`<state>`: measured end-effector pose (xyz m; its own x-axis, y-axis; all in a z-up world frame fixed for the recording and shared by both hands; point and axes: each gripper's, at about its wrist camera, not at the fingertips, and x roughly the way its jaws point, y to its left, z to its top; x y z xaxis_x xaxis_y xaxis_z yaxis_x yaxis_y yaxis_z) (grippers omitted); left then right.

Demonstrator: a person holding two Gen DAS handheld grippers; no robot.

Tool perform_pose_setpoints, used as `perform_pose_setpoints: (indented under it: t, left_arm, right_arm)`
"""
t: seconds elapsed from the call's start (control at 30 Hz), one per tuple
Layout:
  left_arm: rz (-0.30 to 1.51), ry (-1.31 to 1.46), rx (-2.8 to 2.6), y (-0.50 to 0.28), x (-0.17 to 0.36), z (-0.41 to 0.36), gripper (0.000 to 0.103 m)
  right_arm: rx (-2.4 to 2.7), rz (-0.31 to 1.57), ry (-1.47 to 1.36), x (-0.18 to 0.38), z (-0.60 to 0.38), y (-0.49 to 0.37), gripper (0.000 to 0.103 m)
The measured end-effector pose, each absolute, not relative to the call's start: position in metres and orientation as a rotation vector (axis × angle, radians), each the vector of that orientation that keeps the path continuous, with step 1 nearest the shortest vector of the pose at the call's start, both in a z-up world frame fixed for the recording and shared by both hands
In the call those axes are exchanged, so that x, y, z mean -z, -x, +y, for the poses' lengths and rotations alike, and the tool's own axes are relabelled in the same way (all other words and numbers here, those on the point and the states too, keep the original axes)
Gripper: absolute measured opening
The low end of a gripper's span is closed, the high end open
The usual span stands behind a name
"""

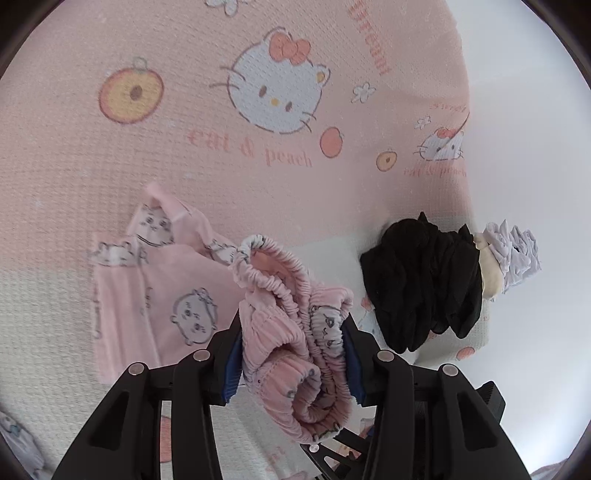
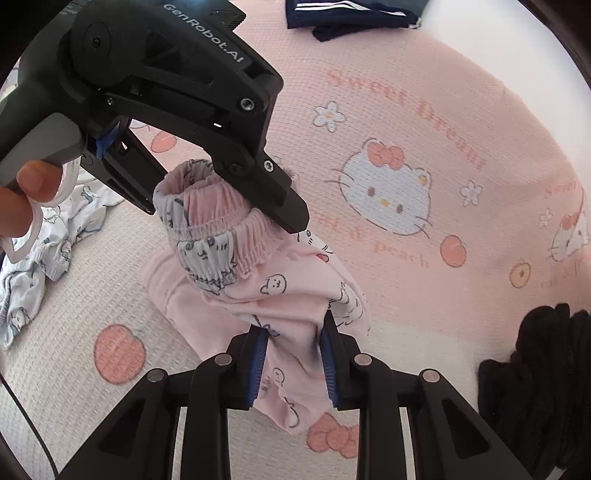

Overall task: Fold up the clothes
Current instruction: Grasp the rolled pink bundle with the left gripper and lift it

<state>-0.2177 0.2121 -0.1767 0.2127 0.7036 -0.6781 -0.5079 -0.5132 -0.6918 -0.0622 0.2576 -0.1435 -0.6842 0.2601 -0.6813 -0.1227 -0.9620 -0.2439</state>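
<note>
Pink pyjama trousers [image 1: 155,302] printed with small cartoon faces lie partly on the pink cat-print bedspread [image 1: 184,74]. My left gripper [image 1: 291,350] is shut on their bunched elastic waistband [image 1: 273,273], lifted off the bed. In the right wrist view the left gripper [image 2: 225,214] reaches in from the upper left, a person's hand [image 2: 22,195] on its handle. My right gripper [image 2: 293,354] is shut on a fold of the trousers [image 2: 295,291] lower down, the blue pads pinching the pink cloth from both sides.
A crumpled black garment [image 1: 424,284] lies near the bed's right edge, with a pale lavender one [image 1: 513,254] beside it. A white printed garment [image 2: 37,258] sits at the left. A navy piece with white stripes [image 2: 351,14] lies at the far side.
</note>
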Motion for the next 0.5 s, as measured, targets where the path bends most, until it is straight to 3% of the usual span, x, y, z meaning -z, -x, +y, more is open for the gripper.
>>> perform_pose_setpoints:
  t: [0.3, 0.5]
  left_arm:
    - [-0.244, 1.472, -1.614, 0.242, 0.185, 0.182, 0.042]
    - [-0.155, 1.459, -1.699, 0.247, 0.194, 0.175, 0.042]
  right_arm:
    - [-2.712, -0.288, 1.212, 0.149, 0.236, 0.085, 0.026]
    - [-2.701, -0.254, 1.286, 0.161, 0.234, 0.092, 0.026]
